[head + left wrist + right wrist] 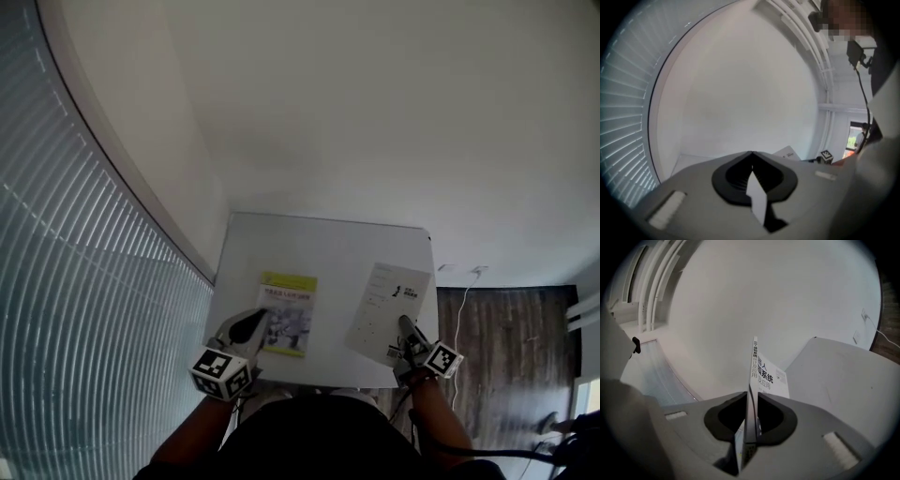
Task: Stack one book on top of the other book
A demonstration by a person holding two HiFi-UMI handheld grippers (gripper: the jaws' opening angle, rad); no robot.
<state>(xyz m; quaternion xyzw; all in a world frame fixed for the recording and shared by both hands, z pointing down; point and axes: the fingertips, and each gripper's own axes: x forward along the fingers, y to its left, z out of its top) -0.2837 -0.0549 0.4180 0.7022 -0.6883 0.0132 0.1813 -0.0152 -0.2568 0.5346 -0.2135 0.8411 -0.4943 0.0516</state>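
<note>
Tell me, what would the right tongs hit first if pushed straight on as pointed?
Beyond the white book that the right tongs grip, probably just the far white wall; the table lies off to one side.

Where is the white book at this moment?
In the head view the white book is at the right side of the table, right of the yellow-green book. The right tongs grip its near corner.

The left claw [262, 319] and right claw [403, 324], at the desk's [323, 248] near edge, are grey-bodied with black jaw linings, and each carries a white cube [223, 372] printed with black square markers. The person wears a dark top [300, 439].
</note>
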